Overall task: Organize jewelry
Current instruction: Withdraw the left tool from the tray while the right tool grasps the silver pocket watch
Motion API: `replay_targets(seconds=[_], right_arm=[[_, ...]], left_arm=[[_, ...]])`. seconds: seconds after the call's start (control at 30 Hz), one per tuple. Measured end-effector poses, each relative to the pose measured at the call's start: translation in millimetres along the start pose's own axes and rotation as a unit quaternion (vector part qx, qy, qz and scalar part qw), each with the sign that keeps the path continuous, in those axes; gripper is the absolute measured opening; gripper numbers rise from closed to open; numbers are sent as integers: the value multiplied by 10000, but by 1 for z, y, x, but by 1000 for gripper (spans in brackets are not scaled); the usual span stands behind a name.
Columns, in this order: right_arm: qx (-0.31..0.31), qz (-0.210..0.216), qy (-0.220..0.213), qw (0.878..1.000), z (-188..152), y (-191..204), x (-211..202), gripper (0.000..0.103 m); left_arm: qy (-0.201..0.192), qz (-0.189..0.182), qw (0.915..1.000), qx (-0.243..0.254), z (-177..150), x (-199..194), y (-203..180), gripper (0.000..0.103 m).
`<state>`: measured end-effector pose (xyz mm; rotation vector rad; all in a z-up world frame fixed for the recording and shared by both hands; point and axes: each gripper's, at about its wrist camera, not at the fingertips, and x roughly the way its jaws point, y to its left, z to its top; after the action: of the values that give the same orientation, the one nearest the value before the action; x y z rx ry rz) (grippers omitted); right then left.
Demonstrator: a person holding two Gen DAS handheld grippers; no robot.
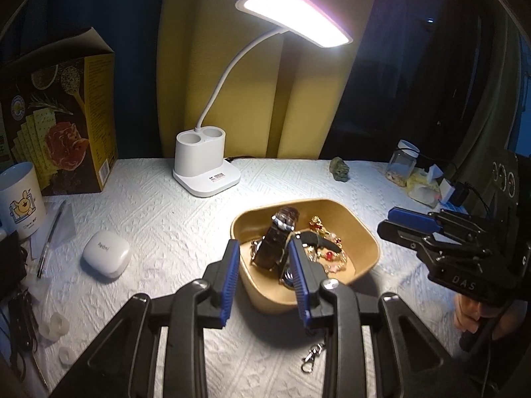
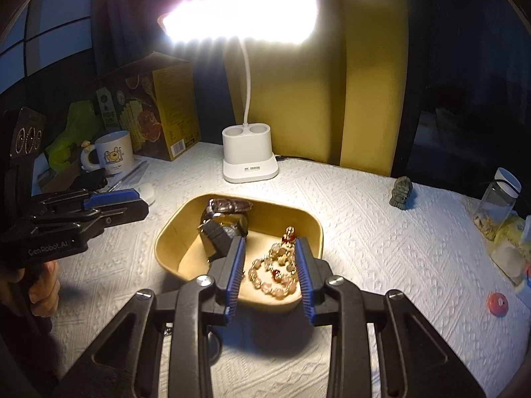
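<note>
Sitting on the white embossed table cover [image 1: 159,205], a tan tray [image 1: 361,232] holds all the jewelry in view: a dark-strapped watch [image 1: 270,248] leaning upright on the tray's left side, and a pink beaded bracelet [image 2: 275,273] with gold and red charms lying on the tray floor to its right.

The left gripper [image 1: 264,277] hangs at the tray's near rim with its blue-padded fingers [image 1: 229,275] apart — the watch shows in the gap between them, and nothing is clamped. Whether the pads touch the strap cannot be told. The right gripper [image 2: 270,277] is likewise spread, poised over the near rim with the bracelet framed between its fingers [image 2: 305,278] but not held. In the left wrist view it shows from the side, off the tray's right edge.

Behind the tray stands a lit white desk lamp [image 1: 205,162] with two cup holes in its base. A dark snack box [image 1: 59,116] and a cartoon mug [image 1: 20,195] sit at the far left, a white earbud case [image 1: 106,253] lies left of the tray, and a small stone figurine [image 2: 401,194] and a clear jar [image 2: 496,205] stand to the right. A small metal clasp [image 1: 312,360] rests on the cover below the left gripper.
</note>
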<state>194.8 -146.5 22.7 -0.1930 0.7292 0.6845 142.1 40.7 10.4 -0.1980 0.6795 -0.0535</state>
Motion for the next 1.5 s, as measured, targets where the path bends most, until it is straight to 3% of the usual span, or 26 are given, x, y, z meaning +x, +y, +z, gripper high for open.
replay_targets(seconds=[0.53, 0.7, 1.1, 1.33, 1.4, 1.5], right_arm=[[60, 70, 318, 9995, -40, 22, 0, 30], [74, 143, 519, 9985, -58, 32, 10, 37], [-38, 309, 1055, 9939, -87, 57, 36, 45], [-196, 212, 1083, 9937, -87, 62, 38, 45], [-270, 192, 1076, 9936, -87, 64, 38, 38], [-292, 240, 1055, 9937, -85, 65, 38, 37]], left_arm=[[121, 64, 9999, -92, -39, -17, 1, 37], [201, 72, 9997, -152, -55, -18, 3, 37], [376, 87, 9989, -252, -82, -15, 15, 39], [452, 62, 9984, -321, -88, -12, 19, 39], [456, 50, 9984, -331, -88, -11, 19, 39], [475, 69, 9984, -306, -87, -10, 18, 39]])
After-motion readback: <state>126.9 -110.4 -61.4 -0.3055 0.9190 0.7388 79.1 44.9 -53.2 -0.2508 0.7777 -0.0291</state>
